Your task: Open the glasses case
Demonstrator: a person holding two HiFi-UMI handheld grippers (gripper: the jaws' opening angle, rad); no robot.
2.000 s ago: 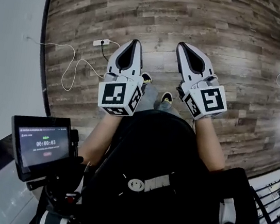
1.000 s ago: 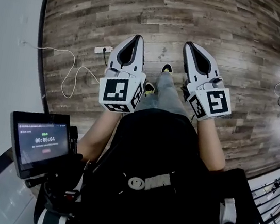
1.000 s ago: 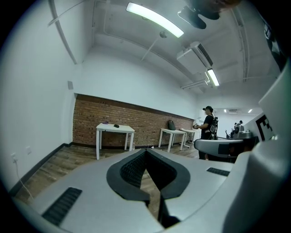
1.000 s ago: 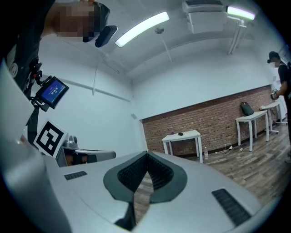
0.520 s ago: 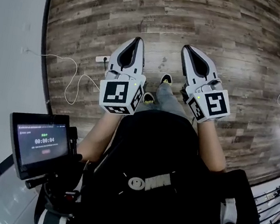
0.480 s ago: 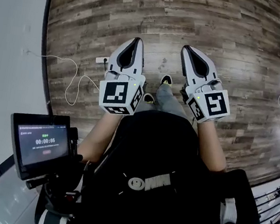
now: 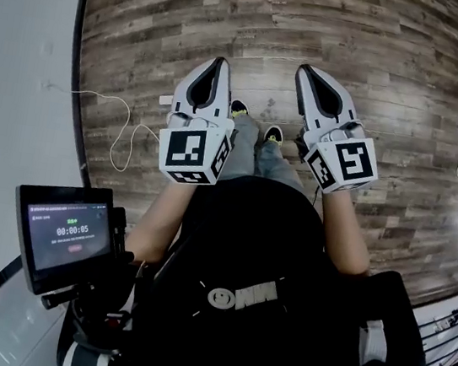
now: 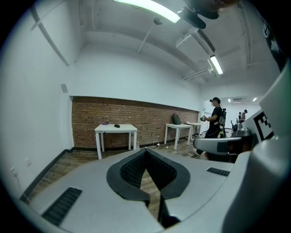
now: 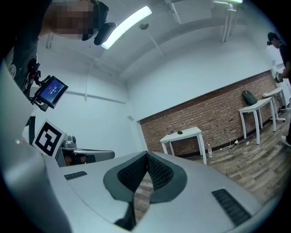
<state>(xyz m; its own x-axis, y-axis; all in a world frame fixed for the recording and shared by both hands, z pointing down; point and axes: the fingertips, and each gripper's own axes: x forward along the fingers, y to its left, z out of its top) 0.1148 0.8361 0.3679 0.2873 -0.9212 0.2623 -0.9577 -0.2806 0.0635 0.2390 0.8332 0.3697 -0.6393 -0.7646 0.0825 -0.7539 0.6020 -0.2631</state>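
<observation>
white table (image 8: 126,128) with dark object (image 8: 117,125) stands far beyond closed, empty left gripper (image 8: 146,150) and right gripper (image 9: 146,154).

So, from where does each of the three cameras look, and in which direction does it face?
Head view: on the person's head, facing steeply down at the wooden floor; shows forearms, left tool, right tool, legs.
Left gripper view: on the left tool, facing roughly level toward the brick wall; its shut jaws below.
Right gripper view: on the right tool, facing that wall too; its shut jaws below, left tool's cube at left.
Shared: both gripper views show the same white table.
</observation>
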